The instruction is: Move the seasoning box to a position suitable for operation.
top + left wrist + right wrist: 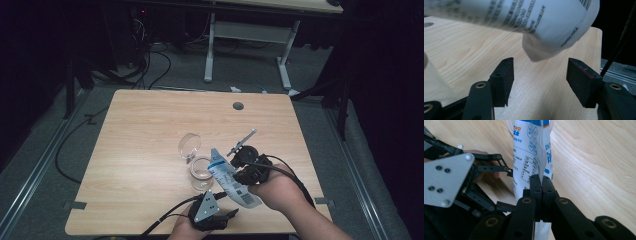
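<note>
Between right hand-held gripper [541, 185] jaws — pinched white pouch [531, 152], left hand-held gripper [539, 77] spread beneath it — glass jar [200, 172] from above

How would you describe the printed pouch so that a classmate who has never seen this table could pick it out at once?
Start at the light wooden table and look to its near right part, beside the clear glass jar with its hinged lid open. There a flat white plastic pouch with blue and black print hangs tilted, pinched in the right claw. It alone carries print and a barcode.
</note>
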